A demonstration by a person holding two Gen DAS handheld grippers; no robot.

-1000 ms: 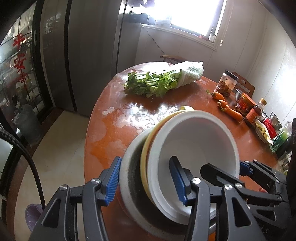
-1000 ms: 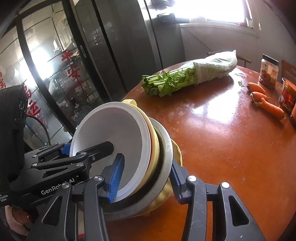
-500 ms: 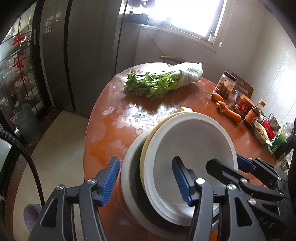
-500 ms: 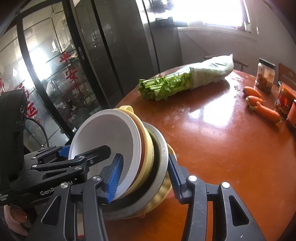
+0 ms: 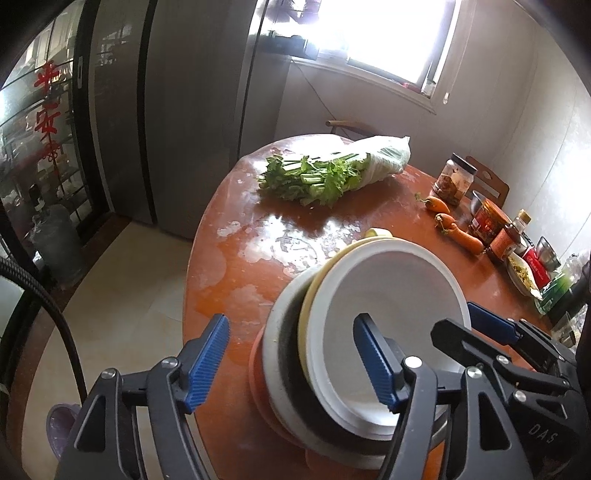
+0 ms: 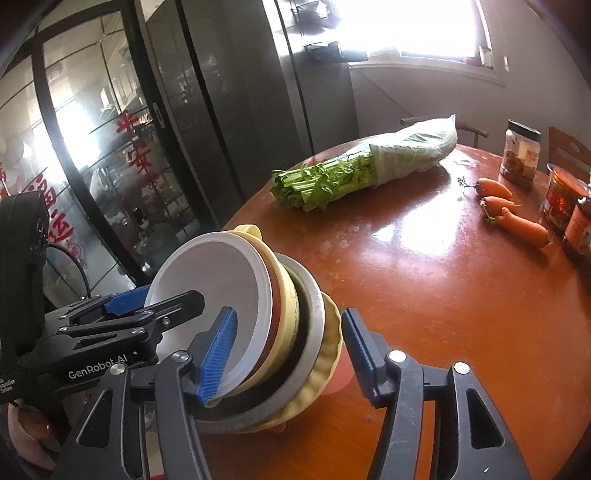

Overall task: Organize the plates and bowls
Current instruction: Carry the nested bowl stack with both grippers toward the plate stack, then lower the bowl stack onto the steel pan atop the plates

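blown-out window backlights; glare on table; fisheye-warped edges.

Home kitchen or dining room, round wooden desk with bagged celery, carrots, sauce jars, tall fridge, window

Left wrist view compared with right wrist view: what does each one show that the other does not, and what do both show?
Only the left wrist view shows the pale tiled floor and the packets and small bottles at the table's far right edge. Only the right wrist view shows the scalloped yellow dish under the stack. Both show the white round bowl on top of the tilted stack, both tools straddling it, the bagged green celery bunch, the orange carrots and the round red-brown table.
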